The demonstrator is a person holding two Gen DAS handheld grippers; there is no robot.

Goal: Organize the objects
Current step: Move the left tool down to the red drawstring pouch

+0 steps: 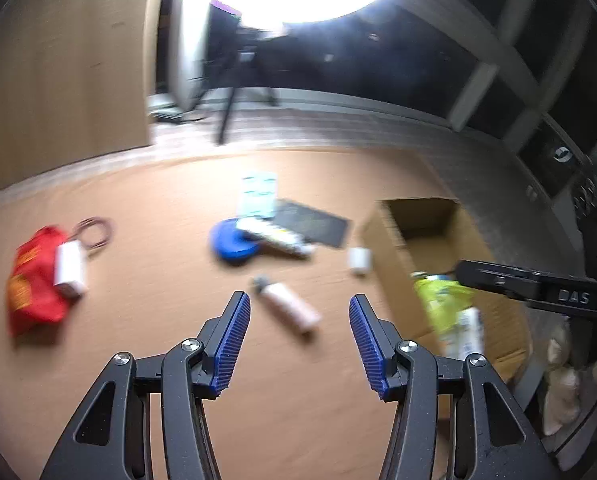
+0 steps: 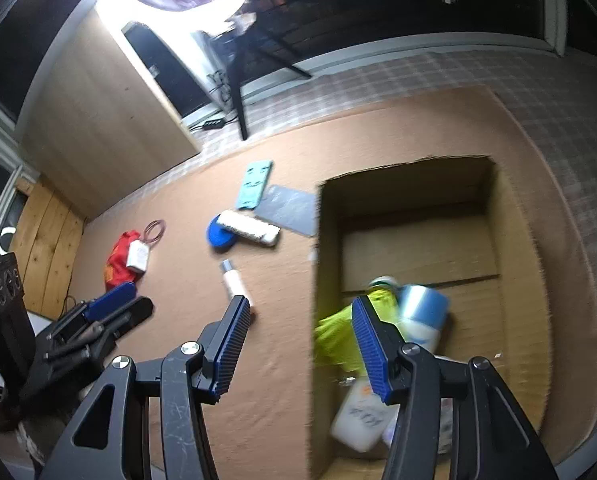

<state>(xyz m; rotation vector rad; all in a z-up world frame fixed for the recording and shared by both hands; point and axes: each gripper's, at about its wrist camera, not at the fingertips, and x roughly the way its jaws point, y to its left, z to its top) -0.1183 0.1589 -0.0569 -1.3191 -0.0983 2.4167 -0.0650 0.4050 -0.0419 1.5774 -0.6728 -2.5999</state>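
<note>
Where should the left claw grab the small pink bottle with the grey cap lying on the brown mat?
Grip the pink bottle mid-body, from above, pads across its narrow width. It lies flat on the brown mat, angled diagonally, grey cap pointing away, with clear space along both long sides.

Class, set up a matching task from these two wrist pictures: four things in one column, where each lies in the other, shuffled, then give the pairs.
Things:
1. Yellow-green plastic packet
2. Small white rectangular box
3. White flat tube
4. Pale pink bottle with grey cap

Places:
A. On the red bag
B. Alone on the brown mat, nearest the left gripper
C. Inside the open cardboard box
D. Across the round blue disc

Pairs: 1-C, 2-A, 3-D, 4-B
</note>
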